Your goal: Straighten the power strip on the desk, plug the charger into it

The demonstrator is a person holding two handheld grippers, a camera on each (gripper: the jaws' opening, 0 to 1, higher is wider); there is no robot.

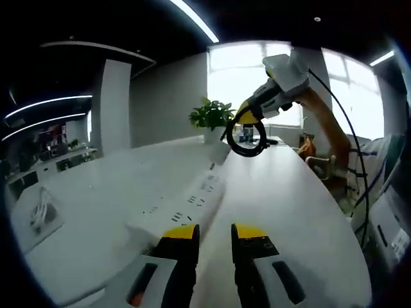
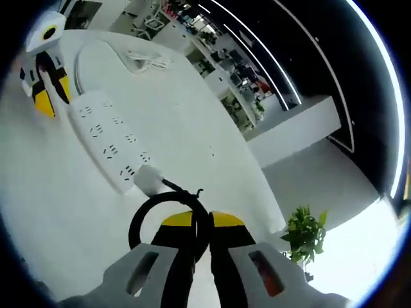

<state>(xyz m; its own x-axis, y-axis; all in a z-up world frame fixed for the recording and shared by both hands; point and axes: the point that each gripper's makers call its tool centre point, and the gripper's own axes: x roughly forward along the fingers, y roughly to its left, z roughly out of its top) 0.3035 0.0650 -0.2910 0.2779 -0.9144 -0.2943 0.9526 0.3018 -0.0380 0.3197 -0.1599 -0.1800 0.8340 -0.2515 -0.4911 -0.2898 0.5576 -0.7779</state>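
A long white power strip lies slantwise on the white desk. Its black cord, tied in a coil, hangs lifted off the desk at the strip's far end. My right gripper is shut on that coil. My left gripper stands open at the strip's near end, just beside it, with nothing between its fingers. A white charger with its bundled cable rests on the desk away from the strip.
A potted green plant stands at the desk's far end by the bright windows. Black cables hang along the desk's right side. Office desks and chairs fill the background.
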